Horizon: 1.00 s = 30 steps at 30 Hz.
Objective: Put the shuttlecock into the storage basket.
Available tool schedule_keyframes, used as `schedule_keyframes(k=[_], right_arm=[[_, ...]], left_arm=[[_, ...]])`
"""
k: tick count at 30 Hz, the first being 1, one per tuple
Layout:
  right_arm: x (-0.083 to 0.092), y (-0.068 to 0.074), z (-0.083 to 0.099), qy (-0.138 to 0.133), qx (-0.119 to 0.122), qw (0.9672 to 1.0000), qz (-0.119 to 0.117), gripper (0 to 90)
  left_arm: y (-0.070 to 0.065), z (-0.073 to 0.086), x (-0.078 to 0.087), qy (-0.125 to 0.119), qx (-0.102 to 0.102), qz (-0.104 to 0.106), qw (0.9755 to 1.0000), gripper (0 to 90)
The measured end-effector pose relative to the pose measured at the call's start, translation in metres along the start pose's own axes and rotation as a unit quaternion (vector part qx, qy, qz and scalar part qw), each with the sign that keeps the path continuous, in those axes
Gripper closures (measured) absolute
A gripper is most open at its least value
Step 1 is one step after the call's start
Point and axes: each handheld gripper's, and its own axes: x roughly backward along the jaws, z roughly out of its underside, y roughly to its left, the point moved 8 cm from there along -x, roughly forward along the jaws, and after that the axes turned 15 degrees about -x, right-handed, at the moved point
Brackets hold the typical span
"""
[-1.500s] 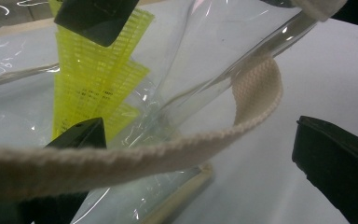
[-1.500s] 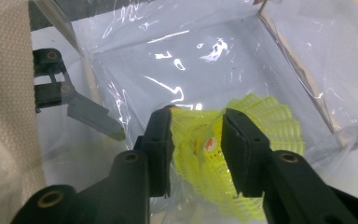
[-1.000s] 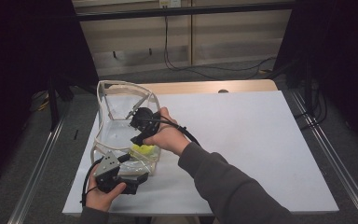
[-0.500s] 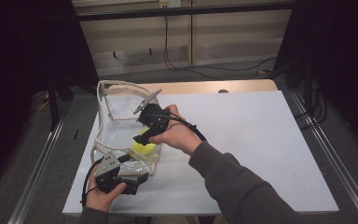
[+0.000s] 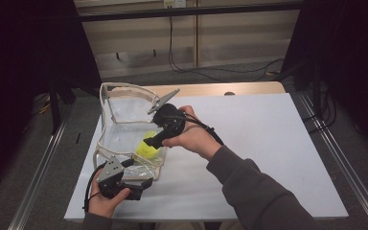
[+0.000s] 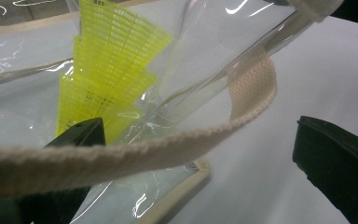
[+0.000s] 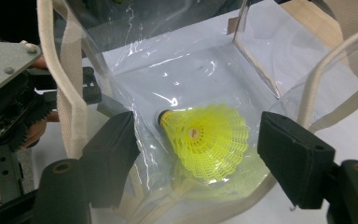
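I see the yellow shuttlecock (image 7: 205, 140) lying inside the clear plastic bag (image 5: 124, 129), on the bag's bottom, its mesh skirt toward my right camera and its dark-ringed cork end pointing away. In the high view it is a small yellow patch (image 5: 147, 146) near the bag's near side, partly covered by the right gripper (image 5: 154, 142). A second layer of yellow seems to sit under it in the right gripper view, but through the creased film I cannot tell whether that is another shuttlecock or a reflection.

My right gripper's jaws have just been opening; they now stand wide to either side of the shuttlecock, neither pad touching it, with the bag's film hiding part of the left pad.

The bag has cream webbing handles (image 6: 242, 102) and trim. One strap crosses the left gripper view and hides much of one jaw, which sits just beside the bag's film; the yellow mesh (image 6: 107, 70) shows blurred behind it. The other jaw stands well apart at the frame's right edge, over bare surface. So my left gripper (image 5: 141, 188) looks open; whether the hidden jaw catches the strap or film I cannot tell.

The bag lies on the white surface (image 5: 268, 143).
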Motion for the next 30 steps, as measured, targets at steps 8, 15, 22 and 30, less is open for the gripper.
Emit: schedule_keyframes(k=[8,15,22,30], right_arm=[[0.010,-0.004,0.001,-0.008,-0.002,1.0000,0.000,24.8],[0.019,-0.013,0.006,-0.010,-0.007,0.9999,0.006,22.3],[0.027,-0.020,0.012,-0.015,-0.011,0.9998,0.008,20.5],[0.036,-0.029,0.019,-0.024,-0.019,0.9995,0.008,19.1]], left_arm=[[0.000,0.000,0.000,0.003,-0.002,0.001,1.0000,2.9],[0.000,0.000,0.000,0.004,-0.002,-0.002,1.0000,2.9],[0.000,0.000,-0.001,0.004,-0.003,-0.001,1.0000,2.9],[0.000,0.000,0.000,0.004,-0.002,-0.002,1.0000,2.9]])
